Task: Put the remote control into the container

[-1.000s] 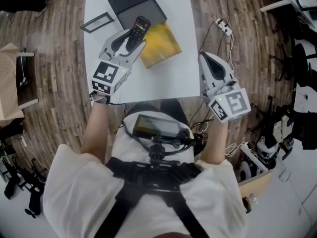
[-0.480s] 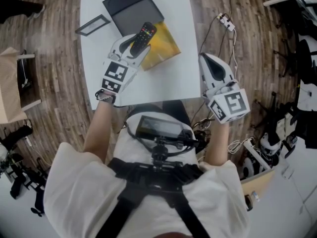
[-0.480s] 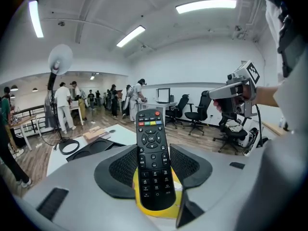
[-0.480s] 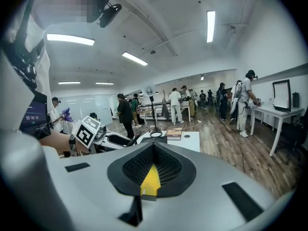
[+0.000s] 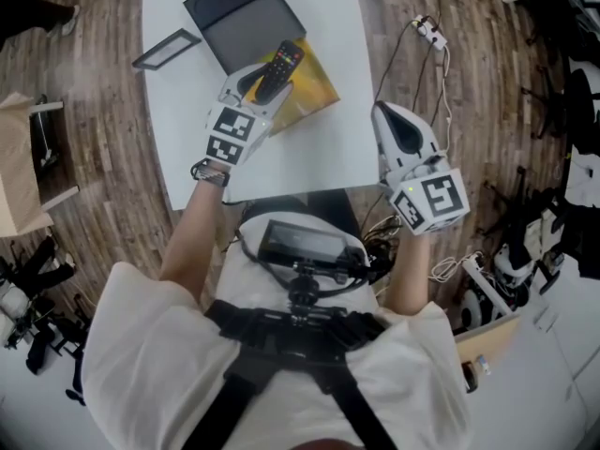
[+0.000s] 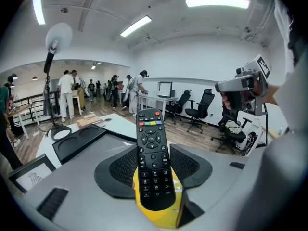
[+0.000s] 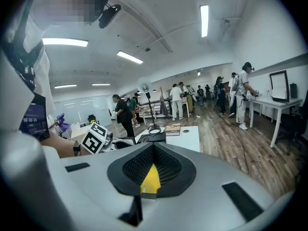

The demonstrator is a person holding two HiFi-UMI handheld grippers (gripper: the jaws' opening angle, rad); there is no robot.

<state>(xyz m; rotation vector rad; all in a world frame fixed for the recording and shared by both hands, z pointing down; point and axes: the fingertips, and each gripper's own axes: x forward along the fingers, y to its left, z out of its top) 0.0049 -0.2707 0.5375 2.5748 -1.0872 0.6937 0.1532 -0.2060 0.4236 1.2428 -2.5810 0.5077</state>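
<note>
Right gripper (image 7: 152, 168): off the tabletop's (image 5: 309, 153) near right corner, claw pressed together, nothing in it. Only a yellow sliver shows in the slit, can't tell what it is.

Left gripper (image 5: 261, 87): over the middle of the tabletop, claw pinching the remote control (image 5: 281, 67) at its lower half. The button face is up and the power-button end sticks out past the jaw tips.

The remote is in the air over a yellow pack (image 5: 314, 87) that lies flat on the tabletop. Its far end is near the near right corner of the black tray (image 5: 239, 17), not inside it.

The tray sits toward the far edge. A framed picture (image 5: 167, 49) lies at the left edge, just beside the tray.
</note>
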